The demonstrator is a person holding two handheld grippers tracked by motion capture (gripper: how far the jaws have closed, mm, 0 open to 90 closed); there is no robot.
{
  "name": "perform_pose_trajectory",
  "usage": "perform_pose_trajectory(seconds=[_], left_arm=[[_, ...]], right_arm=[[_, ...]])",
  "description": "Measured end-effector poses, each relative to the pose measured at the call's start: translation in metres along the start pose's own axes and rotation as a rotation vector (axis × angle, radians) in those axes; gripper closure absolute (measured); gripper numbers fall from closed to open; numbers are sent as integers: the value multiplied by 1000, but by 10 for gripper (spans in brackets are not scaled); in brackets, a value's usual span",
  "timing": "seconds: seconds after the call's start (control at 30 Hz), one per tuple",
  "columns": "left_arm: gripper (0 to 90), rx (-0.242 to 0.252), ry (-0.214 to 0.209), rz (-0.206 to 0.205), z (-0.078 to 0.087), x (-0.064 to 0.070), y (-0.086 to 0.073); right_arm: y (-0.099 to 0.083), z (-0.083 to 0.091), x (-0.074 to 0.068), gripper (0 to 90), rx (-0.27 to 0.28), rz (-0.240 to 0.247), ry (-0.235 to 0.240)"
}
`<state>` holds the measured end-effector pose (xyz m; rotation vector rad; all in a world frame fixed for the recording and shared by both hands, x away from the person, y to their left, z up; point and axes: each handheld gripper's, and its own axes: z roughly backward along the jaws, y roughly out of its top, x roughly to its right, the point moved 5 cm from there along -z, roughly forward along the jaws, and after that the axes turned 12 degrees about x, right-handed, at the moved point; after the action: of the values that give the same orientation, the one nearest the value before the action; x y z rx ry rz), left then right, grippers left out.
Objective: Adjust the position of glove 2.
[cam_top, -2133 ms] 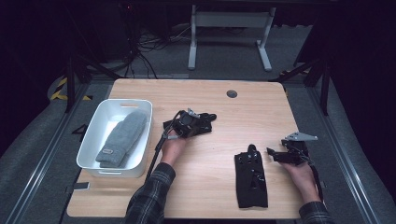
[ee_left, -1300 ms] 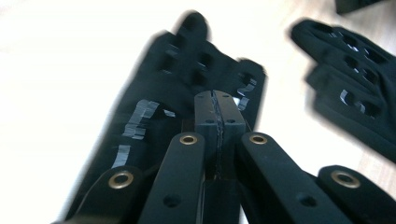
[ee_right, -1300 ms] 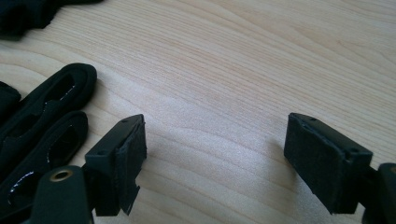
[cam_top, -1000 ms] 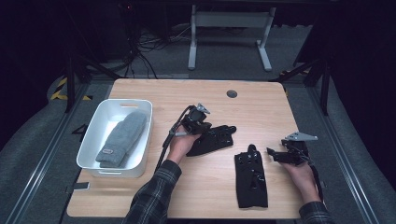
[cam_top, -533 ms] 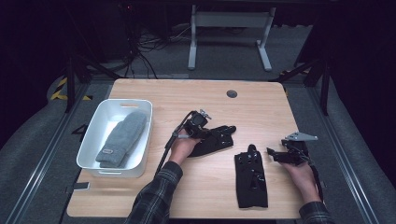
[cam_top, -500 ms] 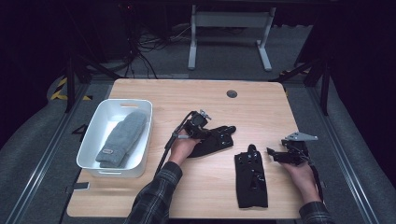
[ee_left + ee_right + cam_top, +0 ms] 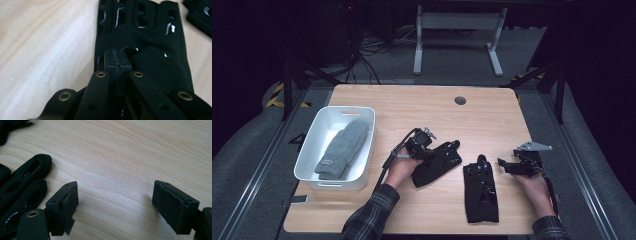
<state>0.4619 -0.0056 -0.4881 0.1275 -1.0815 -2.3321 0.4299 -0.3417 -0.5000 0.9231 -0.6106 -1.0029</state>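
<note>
The left gripper (image 7: 117, 65) jaws hide part of the black glove (image 7: 147, 37).

From above I saw my left claw (image 7: 428, 145) resting on a black glove (image 7: 439, 162) near the middle of the desk (image 7: 422, 107). A second black glove (image 7: 480, 190) lay flat just to its right, apart from it. My right claw (image 7: 507, 166) sat on the desk beside that second glove, not touching it. At the left stood a white tub (image 7: 314, 145) with a grey mitten (image 7: 343, 148) inside.
</note>
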Motion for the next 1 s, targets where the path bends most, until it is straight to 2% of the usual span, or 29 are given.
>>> perform_pose_trajectory(seconds=[0.17,0.4,0.43,0.67,0.73,0.8,0.83,0.87,0.9,0.93,1.0], left_arm=[[900,3,-30,-6,9,11,-12],[900,9,-80,14,21,27,-28],[899,3,-88,3,24,32,-32],[898,13,-113,2,32,47,-44],[879,22,-108,-11,36,52,-46],[821,35,-104,-8,38,52,-46],[821,43,-95,-8,40,52,-45],[766,55,-81,-10,43,50,-45],[766,64,-71,-7,46,49,-45],[718,72,-62,-2,48,47,-45],[694,77,-35,11,52,41,-48]], right_arm=[[0,0,0,218,0,0,0],[0,0,0,218,1,0,-1],[0,0,0,218,1,0,-1],[0,0,0,218,1,0,-1],[0,0,0,218,1,1,-1],[0,0,0,219,1,1,-1],[0,0,0,219,1,1,-1],[0,0,0,218,0,1,1],[0,0,0,218,0,1,1],[0,0,0,219,0,2,1],[0,0,0,219,0,2,1]])
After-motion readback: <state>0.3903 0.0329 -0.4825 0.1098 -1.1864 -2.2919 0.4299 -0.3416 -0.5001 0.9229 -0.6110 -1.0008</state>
